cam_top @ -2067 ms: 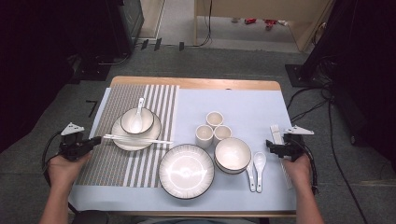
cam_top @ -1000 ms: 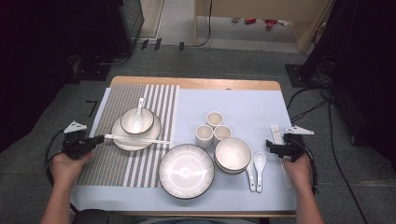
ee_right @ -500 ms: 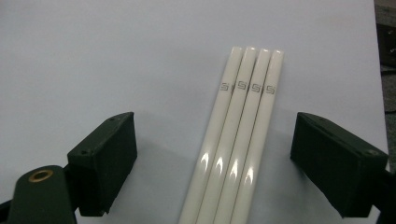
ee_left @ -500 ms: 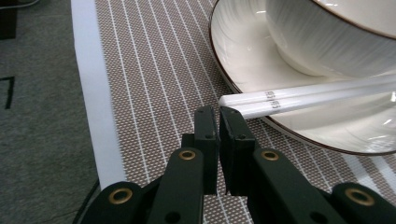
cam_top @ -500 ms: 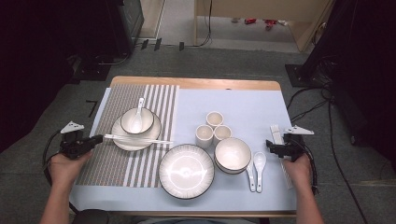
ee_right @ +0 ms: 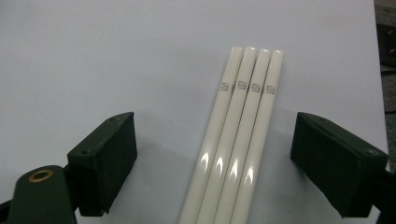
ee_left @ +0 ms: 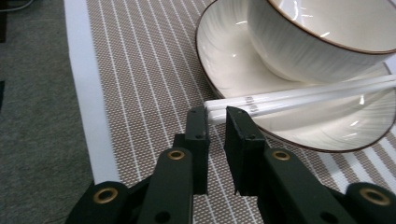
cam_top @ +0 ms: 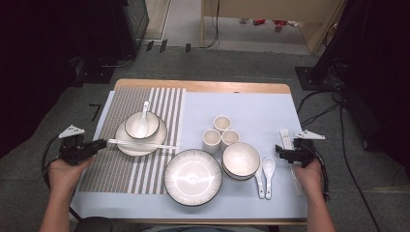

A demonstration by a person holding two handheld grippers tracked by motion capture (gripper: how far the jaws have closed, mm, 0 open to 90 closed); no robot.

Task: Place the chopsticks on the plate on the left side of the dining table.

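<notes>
Plate (cam_top: 193, 177), large and ribbed, sits nearest on the tabletop (cam_top: 251, 104), with a bowl (cam_top: 241, 160) just right of it and two spoons (cam_top: 265, 175) right of the bowl. At the right edge, the right tongs (cam_top: 279, 151) stand wide open over four white chopsticks (ee_right: 238, 135) lying side by side on the pale cloth; the jaws flank them without touching. At the left edge, the left tongs (ee_left: 215, 116) rest over a striped mat (cam_top: 121, 164), their jaws narrowly apart and just having been opening, with the near ends of a chopstick pair (ee_left: 299, 95) between the tips; the pads do not seem to press on it. That pair lies across the near rim of a dish (ee_left: 233, 60), left of centre on the mat. A second bowl (cam_top: 142, 124) stands in the dish with a spoon (cam_top: 143, 121) in it. Farther right, three cups (cam_top: 221, 131) cluster mid-tabletop.
</notes>
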